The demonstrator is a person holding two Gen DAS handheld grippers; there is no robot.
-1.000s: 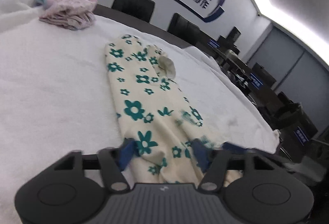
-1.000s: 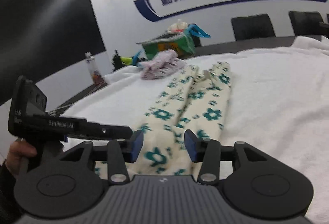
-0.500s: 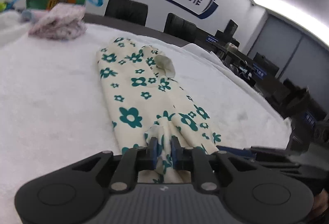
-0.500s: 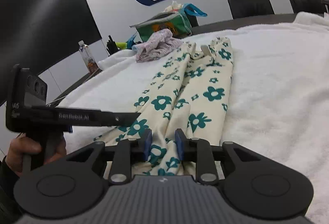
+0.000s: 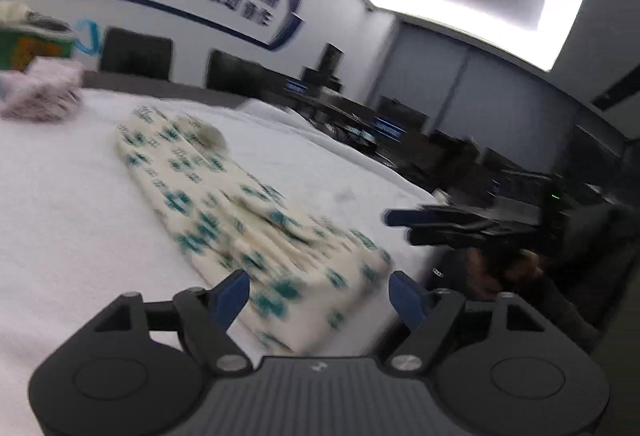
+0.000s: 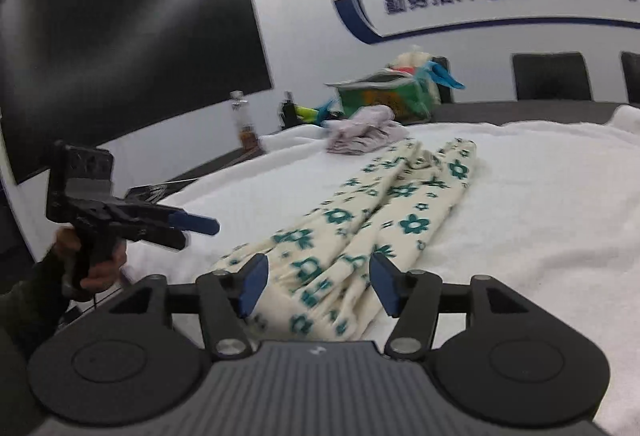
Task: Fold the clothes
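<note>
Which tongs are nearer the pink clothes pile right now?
Left. The left tongs sit on the pink pile's side of the floral pants; the right tongs sit on the far side.

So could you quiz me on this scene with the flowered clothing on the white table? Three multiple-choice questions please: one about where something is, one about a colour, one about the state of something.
1. Where is the pink garment pile?
A. On the white cover beyond the far end of the floral garment
B. On a chair
C. Between the pads of the right gripper

2. What colour are the flowers on the floral garment?
A. Red
B. Teal green
C. Yellow

3. How does the left gripper stand toward the floral garment?
A. Clamped on it
B. Carrying it in the air
C. Jaws apart and opening, cloth lying on the cover, not pinched

Answers:
1 A: the pile sits on the white table cover, in front of the green bag.
2 B: teal flowers on cream cloth.
3 C: the blue fingertips stand wide, not pressing the cloth.
</note>
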